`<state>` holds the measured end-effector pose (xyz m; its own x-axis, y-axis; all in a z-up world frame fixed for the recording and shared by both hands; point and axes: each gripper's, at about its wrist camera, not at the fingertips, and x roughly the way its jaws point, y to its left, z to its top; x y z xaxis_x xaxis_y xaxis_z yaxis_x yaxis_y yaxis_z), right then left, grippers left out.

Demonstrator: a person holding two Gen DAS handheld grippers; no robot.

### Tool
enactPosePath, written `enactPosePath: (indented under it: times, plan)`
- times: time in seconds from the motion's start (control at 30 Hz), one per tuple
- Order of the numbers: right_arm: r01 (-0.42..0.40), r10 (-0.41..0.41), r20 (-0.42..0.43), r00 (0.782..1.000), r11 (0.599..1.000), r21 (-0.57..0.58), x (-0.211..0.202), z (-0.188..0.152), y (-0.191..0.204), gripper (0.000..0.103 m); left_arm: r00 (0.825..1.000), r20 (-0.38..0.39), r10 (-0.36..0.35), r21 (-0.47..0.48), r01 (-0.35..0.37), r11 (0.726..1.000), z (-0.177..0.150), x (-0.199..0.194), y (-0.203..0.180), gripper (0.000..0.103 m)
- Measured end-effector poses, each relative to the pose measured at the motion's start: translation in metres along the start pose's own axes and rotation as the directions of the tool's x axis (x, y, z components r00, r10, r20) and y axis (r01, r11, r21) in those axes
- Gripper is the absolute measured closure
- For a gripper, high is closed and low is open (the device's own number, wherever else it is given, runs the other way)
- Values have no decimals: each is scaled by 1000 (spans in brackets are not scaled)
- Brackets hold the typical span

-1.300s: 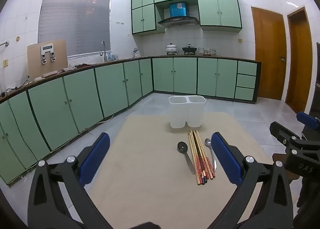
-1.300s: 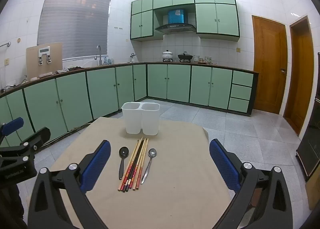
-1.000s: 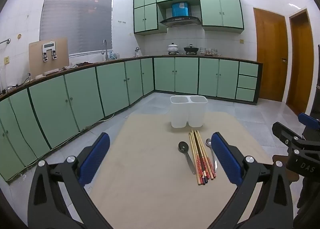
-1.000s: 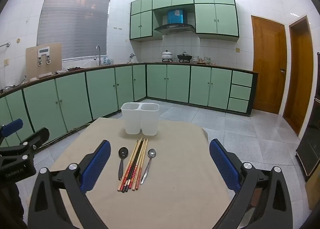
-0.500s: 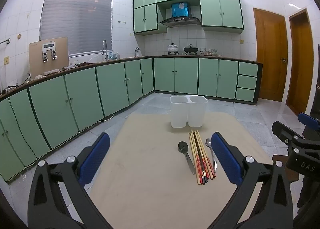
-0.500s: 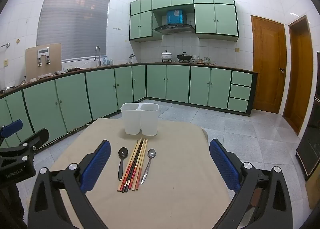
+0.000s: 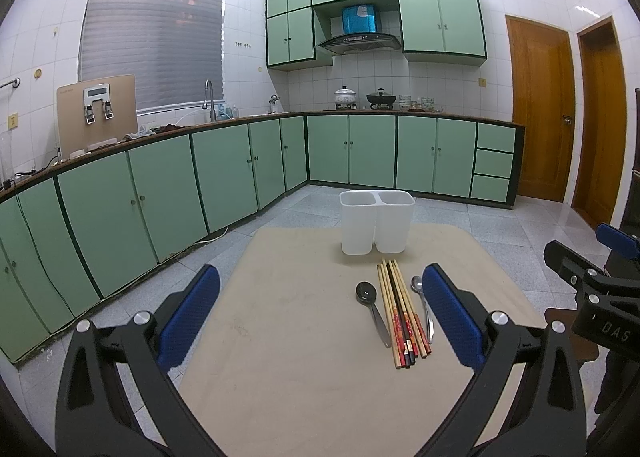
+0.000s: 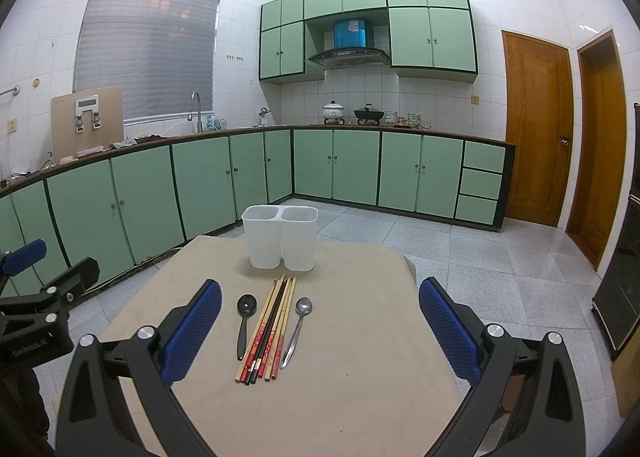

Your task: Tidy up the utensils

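Note:
A white two-compartment holder stands upright at the far end of a beige table. In front of it lie a black spoon, a bundle of several chopsticks and a metal spoon, side by side. My left gripper is open and empty above the near table, left of the utensils. My right gripper is open and empty, with the utensils between its fingers in view. Both compartments look empty.
Green base cabinets run along the left and back walls, with a sink and pots on the counter. Two wooden doors are at the right. The right gripper's body shows at the right edge of the left wrist view.
Almost nothing: the left view has shifted very slightly. Both grippers stay open and the utensils have not moved.

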<state>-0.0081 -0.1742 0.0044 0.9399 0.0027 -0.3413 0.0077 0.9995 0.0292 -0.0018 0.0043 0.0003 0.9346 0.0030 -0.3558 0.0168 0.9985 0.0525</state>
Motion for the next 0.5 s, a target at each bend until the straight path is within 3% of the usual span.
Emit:
enactPosePath:
  times: [0.5]
  plan:
    - [1,-1,-2,1000,1000,1,0,0,2,6,1000,0,1,0,-1,1000,0,0,0,5]
